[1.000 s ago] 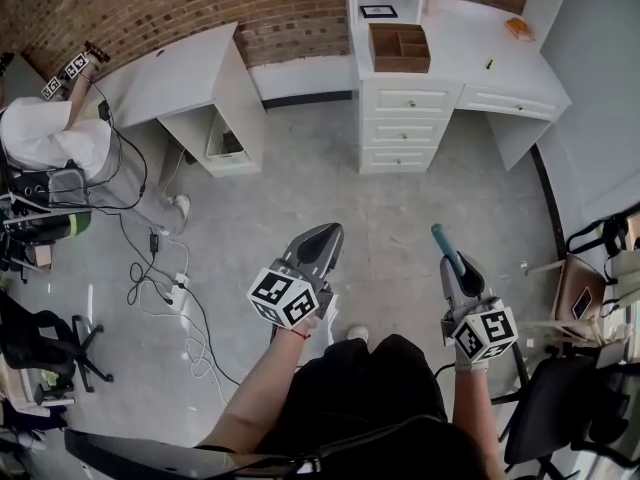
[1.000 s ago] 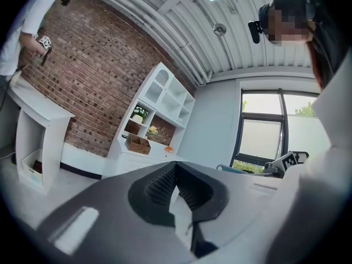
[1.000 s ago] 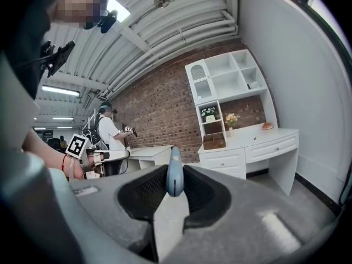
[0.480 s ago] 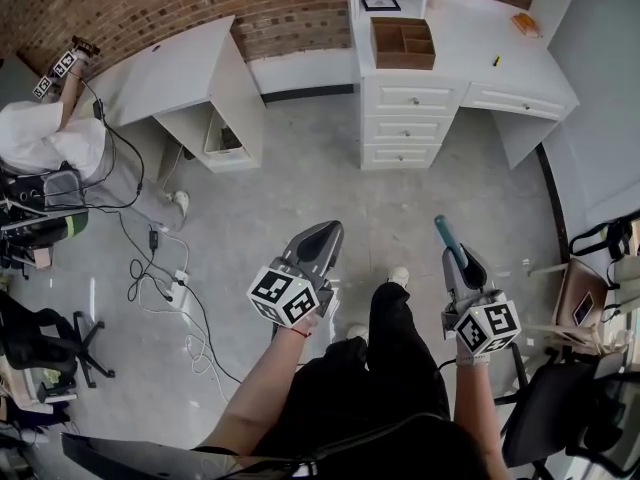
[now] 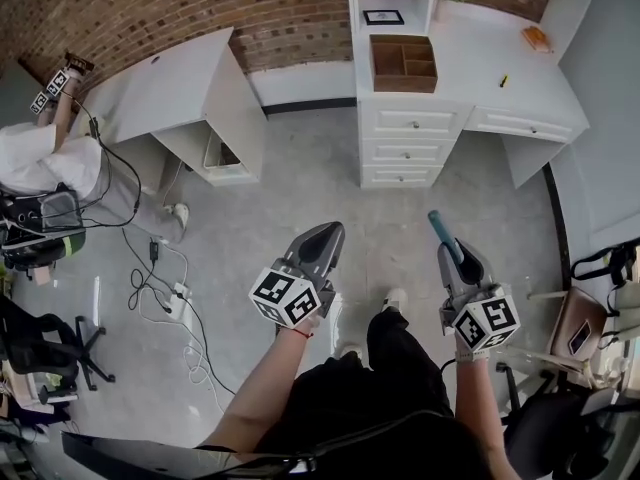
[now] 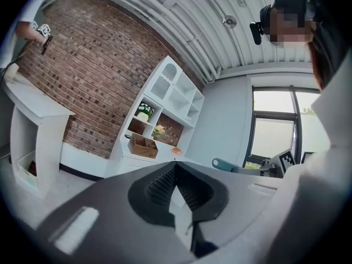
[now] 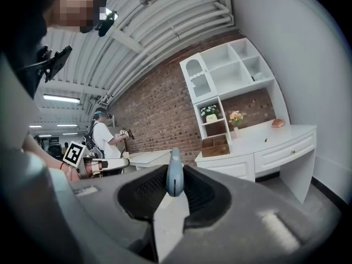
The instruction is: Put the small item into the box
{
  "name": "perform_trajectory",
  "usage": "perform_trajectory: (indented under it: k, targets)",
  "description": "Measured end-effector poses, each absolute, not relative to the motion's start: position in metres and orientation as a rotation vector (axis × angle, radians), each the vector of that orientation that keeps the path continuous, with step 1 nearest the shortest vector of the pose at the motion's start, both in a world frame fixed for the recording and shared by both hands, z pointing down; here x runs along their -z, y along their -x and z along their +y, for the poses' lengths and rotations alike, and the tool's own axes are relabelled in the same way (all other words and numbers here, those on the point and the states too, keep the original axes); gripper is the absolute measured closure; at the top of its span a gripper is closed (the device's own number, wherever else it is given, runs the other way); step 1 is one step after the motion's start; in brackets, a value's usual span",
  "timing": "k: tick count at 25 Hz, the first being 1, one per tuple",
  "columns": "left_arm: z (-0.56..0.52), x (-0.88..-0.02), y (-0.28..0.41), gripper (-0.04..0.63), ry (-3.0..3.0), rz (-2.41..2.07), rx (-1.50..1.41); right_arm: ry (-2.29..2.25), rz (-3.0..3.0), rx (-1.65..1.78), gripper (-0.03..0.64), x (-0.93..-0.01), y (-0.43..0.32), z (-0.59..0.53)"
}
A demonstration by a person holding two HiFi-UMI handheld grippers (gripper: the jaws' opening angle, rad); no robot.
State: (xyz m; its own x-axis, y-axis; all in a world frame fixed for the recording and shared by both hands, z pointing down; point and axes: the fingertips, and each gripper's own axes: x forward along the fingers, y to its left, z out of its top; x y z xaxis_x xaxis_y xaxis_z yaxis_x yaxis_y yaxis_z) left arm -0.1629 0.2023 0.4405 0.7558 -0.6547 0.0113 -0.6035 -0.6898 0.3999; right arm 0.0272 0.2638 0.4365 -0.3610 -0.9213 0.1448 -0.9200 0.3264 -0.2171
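A wooden box [image 5: 403,61] with compartments stands on the white desk [image 5: 480,88] far ahead; it also shows in the left gripper view [image 6: 144,146] and the right gripper view [image 7: 215,146]. My right gripper [image 5: 455,260] is shut on a slim teal-blue item [image 5: 441,230], which sticks out past the tips [image 7: 174,172]. The left gripper [image 5: 328,232] is held level beside it, jaws together with nothing between them [image 6: 175,166]. Both grippers hang over the grey floor, well short of the desk.
A second white desk [image 5: 175,78] stands at the left by the brick wall, with cables [image 5: 165,283] on the floor beside it. Another person [image 5: 45,148] works at the far left. A small yellow thing [image 5: 504,81] and an orange thing [image 5: 537,37] lie on the desk. Chairs [image 5: 560,408] stand at the right.
The desk and box have slid slightly down and closer in the head view as the person steps forward; the legs swapped. Both grippers keep their pose and the right still holds the item.
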Motion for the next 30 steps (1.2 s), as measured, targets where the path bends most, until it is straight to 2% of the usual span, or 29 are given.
perform_trajectory:
  k: [18, 30]
  targets:
    - [0.080, -0.437, 0.062, 0.592, -2.572, -1.047, 0.188, 1.723, 2.586, 0.428, 0.538, -0.438, -0.132, 0.139]
    - [0.052, -0.446, 0.059, 0.592, -2.523, -1.155, 0.147, 1.632, 2.588, 0.497, 0.538, -0.449, -0.147, 0.089]
